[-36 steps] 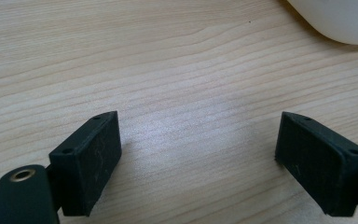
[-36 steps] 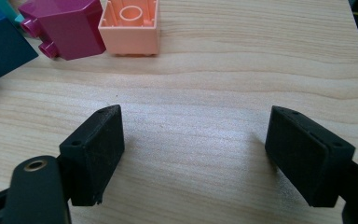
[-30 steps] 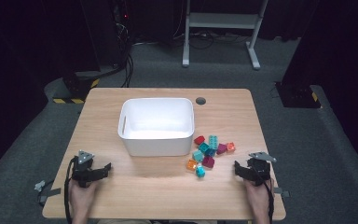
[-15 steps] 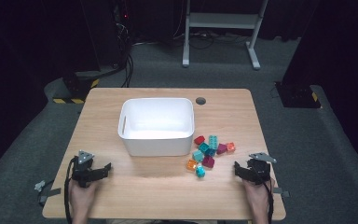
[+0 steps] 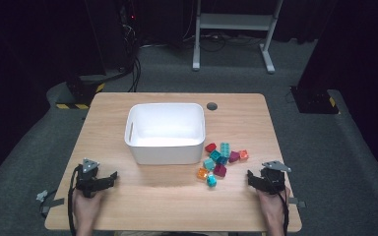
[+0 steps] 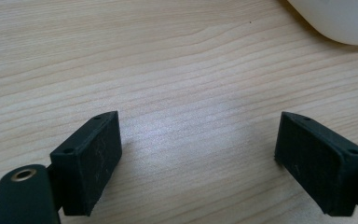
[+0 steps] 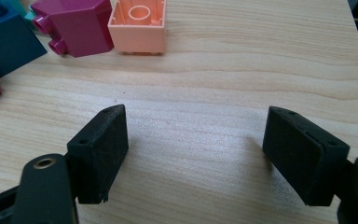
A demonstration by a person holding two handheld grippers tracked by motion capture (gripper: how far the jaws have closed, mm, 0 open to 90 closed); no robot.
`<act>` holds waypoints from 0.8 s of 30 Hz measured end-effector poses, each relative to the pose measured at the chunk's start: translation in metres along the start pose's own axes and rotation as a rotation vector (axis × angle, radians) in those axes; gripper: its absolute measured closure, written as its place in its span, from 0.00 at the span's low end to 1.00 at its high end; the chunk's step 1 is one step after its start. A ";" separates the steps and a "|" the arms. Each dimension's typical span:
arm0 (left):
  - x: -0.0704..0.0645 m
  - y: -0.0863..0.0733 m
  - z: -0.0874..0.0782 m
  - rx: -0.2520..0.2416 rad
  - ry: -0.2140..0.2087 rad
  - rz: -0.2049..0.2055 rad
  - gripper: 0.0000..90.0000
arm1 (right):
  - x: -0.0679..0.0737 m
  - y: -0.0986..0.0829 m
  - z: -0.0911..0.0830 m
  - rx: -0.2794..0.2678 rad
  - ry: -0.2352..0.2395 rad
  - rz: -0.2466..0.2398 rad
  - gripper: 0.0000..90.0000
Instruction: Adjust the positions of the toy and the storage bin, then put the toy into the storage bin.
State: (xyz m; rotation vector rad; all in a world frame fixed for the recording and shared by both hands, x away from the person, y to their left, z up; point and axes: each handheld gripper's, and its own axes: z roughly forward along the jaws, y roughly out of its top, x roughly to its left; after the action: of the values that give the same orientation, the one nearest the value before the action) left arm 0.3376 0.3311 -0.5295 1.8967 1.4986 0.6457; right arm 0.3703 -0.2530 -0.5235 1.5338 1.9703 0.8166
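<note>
beside 1 white bin (image 5: 165, 132) lie 9 toy bricks (image 5: 220, 161).

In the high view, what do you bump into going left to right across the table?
Left tongs → white tub → pile of toy bricks → right tongs.

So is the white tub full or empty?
Empty. From the high view the white tub shows only bare white floor inside, and the bricks lie outside on the table.
</note>
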 end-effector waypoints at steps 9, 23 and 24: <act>0.000 0.000 0.000 -0.001 0.001 -0.002 0.17 | 0.000 0.001 -0.008 -0.026 0.042 0.005 0.27; 0.000 0.000 0.000 -0.002 0.001 -0.003 0.17 | 0.012 0.005 -0.009 -0.054 0.116 -0.013 0.37; 0.000 0.000 0.000 -0.002 0.000 -0.002 0.17 | 0.013 0.006 -0.009 -0.055 0.116 -0.013 0.38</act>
State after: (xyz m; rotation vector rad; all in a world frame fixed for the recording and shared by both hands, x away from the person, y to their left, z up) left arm 0.3381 0.3312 -0.5296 1.8937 1.4989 0.6467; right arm 0.3650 -0.2410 -0.5138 1.4703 2.0195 0.9657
